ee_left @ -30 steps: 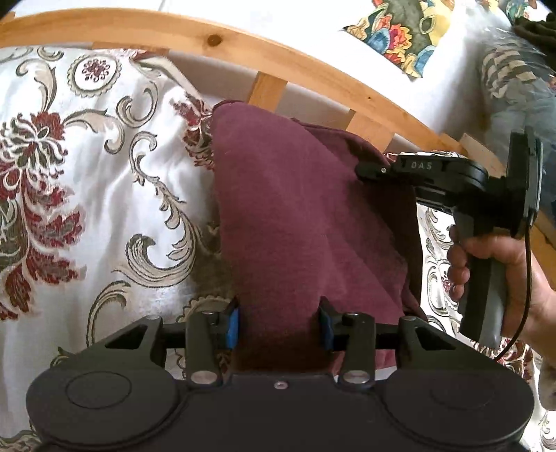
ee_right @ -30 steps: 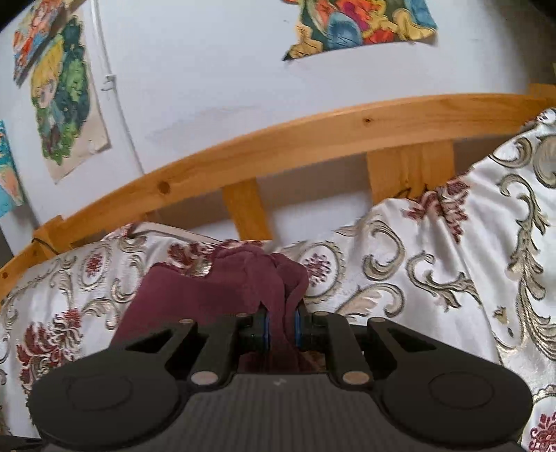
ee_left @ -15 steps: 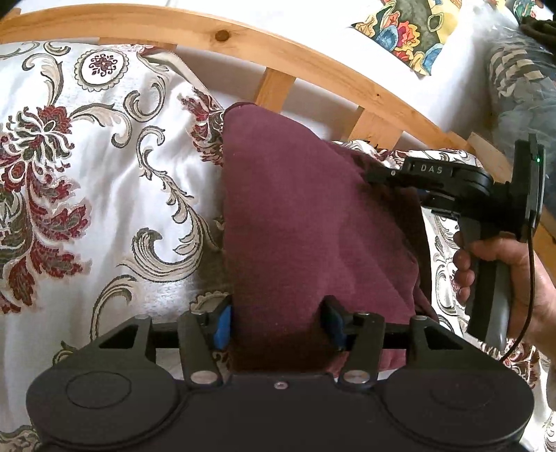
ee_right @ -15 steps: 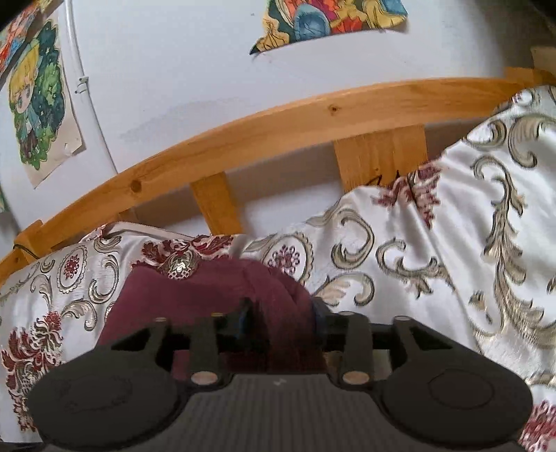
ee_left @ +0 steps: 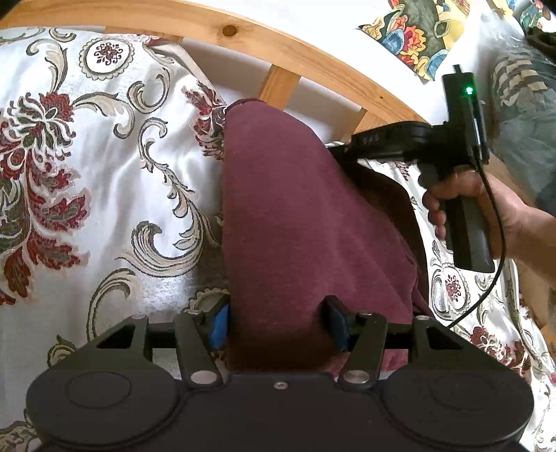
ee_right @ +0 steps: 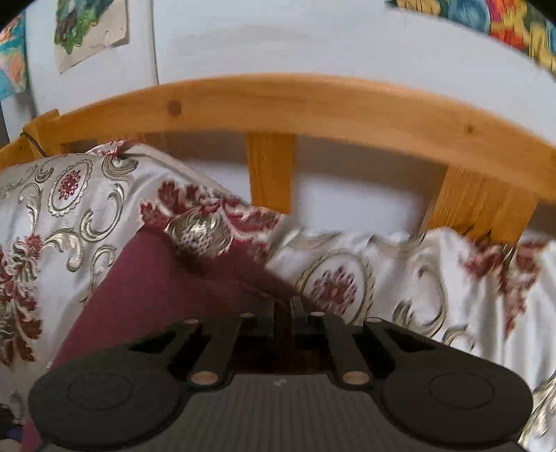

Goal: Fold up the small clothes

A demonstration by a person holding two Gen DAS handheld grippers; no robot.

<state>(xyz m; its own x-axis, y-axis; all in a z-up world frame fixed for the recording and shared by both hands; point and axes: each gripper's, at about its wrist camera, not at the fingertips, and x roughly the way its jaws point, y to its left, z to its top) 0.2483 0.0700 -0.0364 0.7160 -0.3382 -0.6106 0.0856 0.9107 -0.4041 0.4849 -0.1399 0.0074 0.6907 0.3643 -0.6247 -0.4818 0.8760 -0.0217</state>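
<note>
A maroon garment (ee_left: 295, 215) lies folded lengthwise on the patterned bedspread (ee_left: 87, 191), reaching toward the wooden rail. My left gripper (ee_left: 276, 323) hovers at its near end, jaws opening, the cloth lying between the blue pads (ee_left: 219, 327) without being pinched. My right gripper (ee_left: 335, 147), held by a hand (ee_left: 486, 208), sits at the garment's far right edge. In the right wrist view, which is blurred by motion, that gripper (ee_right: 284, 313) is shut with nothing between its fingers, just above the maroon garment (ee_right: 156, 288).
A wooden bed rail (ee_right: 278, 101) with slats runs along the far side against a white wall with colourful pictures (ee_left: 417, 31). A wrapped striped bundle (ee_left: 521, 114) sits at the far right. The bedspread continues to the left of the garment.
My right gripper let go of the bunched cloth, swung away to the right and closed empty. The garment's far end settled flat. My left jaws spread a little wider.
</note>
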